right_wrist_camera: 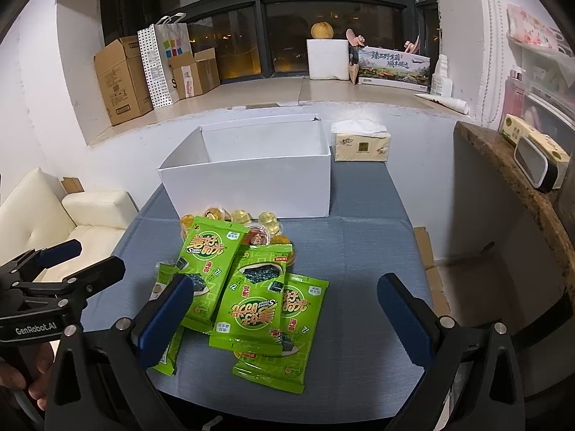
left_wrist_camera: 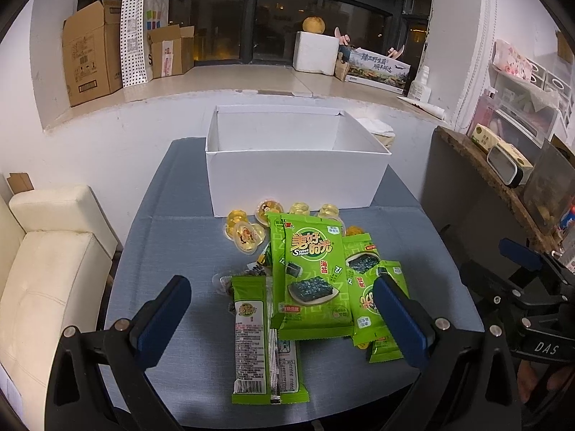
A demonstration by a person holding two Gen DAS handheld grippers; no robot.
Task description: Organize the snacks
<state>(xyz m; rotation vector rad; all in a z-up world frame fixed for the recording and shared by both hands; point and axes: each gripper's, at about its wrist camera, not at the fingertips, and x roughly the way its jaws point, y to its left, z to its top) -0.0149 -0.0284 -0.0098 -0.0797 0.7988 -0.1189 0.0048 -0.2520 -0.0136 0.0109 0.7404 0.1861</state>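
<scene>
Mostly glossy green seaweed packets point(left_wrist_camera: 312, 280) piled overlapping, left tool point(left_wrist_camera: 282, 318) spread, right tool point(right_wrist_camera: 285, 318) spread

We counted five green seaweed packets point(left_wrist_camera: 312, 280) in centre pile of left wrist frame, one back-side up point(left_wrist_camera: 258, 341) at lower centre. Yellow jelly cups point(left_wrist_camera: 246, 237): we made out six above pile, more possibly hidden under packets. One white open box point(left_wrist_camera: 294, 176) at upper centre. One tissue pack point(right_wrist_camera: 361, 142) in upper right of right wrist frame. Two cardboard boxes point(left_wrist_camera: 91, 54) in upper left, two paper bags point(left_wrist_camera: 134, 41) between them. We saw two grippers, left gripper point(left_wrist_camera: 282, 319), right gripper point(right_wrist_camera: 285, 321).
</scene>
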